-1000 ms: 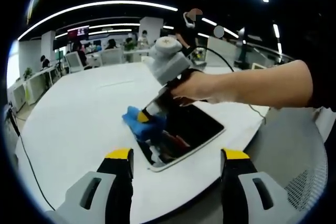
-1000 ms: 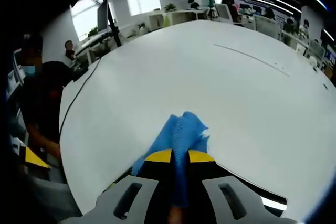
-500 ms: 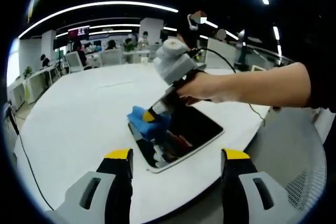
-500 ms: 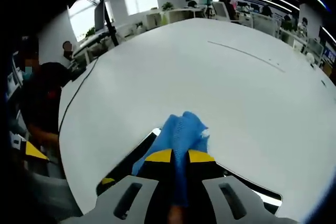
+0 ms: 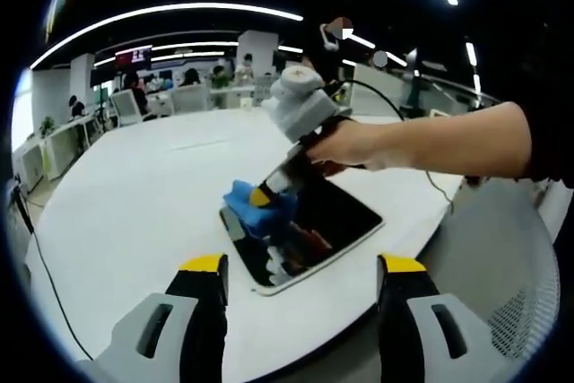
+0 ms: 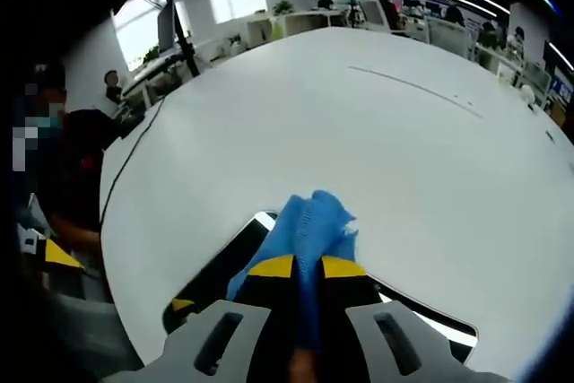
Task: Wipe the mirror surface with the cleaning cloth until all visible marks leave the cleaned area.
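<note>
Where the left gripper view looks across the white table (image 5: 134, 195), we see the mirror (image 5: 309, 230) lying flat just right of the frame's centre, a dark rounded rectangle with a pale rim, close to the table's near edge. On its upper left corner sits the blue cleaning cloth (image 5: 256, 208), pressed down by the right gripper (image 5: 262, 195), which reaches in from the upper right with a person's hand (image 5: 345, 145) wrapped around its grey body. Its yellow-tipped jaws are closed on the cloth. We find the same hold at the bottom centre of the right gripper view: the right gripper (image 6: 307, 266) has its two yellow tips pinched together with the cleaning cloth (image 6: 309, 226) bunched between them and spilling forward, and the mirror (image 6: 215, 271) shows as a dark slab under and to the lower left of the cloth. The left gripper (image 5: 300, 266) rises from the bottom of its own view with its jaws spread wide apart and nothing between them, hovering short of the mirror's near edge. Desks and seated people stand far off at the upper left of that view.
</note>
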A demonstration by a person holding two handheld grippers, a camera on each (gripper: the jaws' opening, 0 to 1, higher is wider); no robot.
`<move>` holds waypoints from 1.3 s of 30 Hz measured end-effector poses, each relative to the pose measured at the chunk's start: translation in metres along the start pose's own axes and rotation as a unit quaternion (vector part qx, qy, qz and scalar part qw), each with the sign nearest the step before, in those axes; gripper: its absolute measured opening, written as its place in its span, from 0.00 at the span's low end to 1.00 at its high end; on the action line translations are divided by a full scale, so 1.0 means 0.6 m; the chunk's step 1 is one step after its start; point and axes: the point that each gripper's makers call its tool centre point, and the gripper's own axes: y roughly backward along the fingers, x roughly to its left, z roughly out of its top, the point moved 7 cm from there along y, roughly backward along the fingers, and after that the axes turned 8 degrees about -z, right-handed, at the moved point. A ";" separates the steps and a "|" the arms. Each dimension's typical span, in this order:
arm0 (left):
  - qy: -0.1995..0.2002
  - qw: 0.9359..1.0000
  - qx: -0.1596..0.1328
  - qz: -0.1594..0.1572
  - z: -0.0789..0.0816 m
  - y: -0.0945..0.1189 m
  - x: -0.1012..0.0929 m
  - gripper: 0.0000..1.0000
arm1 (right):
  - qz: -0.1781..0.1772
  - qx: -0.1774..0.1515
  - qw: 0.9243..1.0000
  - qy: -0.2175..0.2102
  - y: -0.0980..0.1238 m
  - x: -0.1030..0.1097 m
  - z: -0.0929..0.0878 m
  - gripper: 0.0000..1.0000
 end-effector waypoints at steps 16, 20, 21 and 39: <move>-0.003 1.000 0.003 -0.001 -0.001 -0.001 0.001 0.66 | 0.005 0.005 1.000 -0.003 0.006 0.007 -0.008 0.04; -0.001 1.000 0.003 -0.001 -0.002 -0.001 0.002 0.66 | 0.008 0.006 1.000 0.000 0.007 0.009 -0.011 0.04; -0.001 1.000 0.003 -0.001 -0.002 -0.001 0.002 0.66 | 0.009 0.006 1.000 0.005 0.009 0.012 -0.014 0.04; -0.002 1.000 0.008 -0.003 -0.003 -0.001 0.000 0.66 | 0.025 0.010 0.999 0.031 0.025 0.032 -0.036 0.04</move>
